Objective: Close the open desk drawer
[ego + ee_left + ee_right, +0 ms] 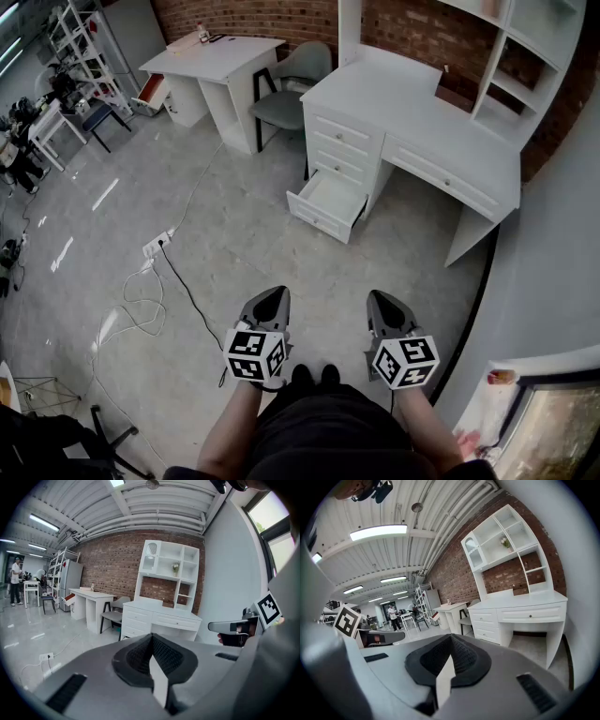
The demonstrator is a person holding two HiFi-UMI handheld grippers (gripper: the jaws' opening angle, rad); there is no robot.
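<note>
Head view: the desk (427, 127) is seen in the upper right of the frame, and the drawer (330, 202), lowest of its three-drawer stack, is found pulled out just above frame centre, its interior apparently empty. The left gripper (273, 298) and right gripper (382, 302) are held low in the frame, side by side, well apart from the drawer. Left gripper view: the left gripper (151, 636) is recorded with jaws together and nothing between them; the desk (161, 616) lies beyond, at frame centre, the drawer largely masked by the jaw tips. Right gripper view: the right gripper (450, 641) is likewise noted with jaws together and nothing held; the desk (525, 613) stands at right of frame, and the drawer cannot be picked out with certainty. Assessment: the drawer is judged rigid, light if empty, and free-running on its slides; no grasp is judged necessary. A push with shut jaws on the middle of the front panel, near the knob, is advised, so that skewing is avoided.
</note>
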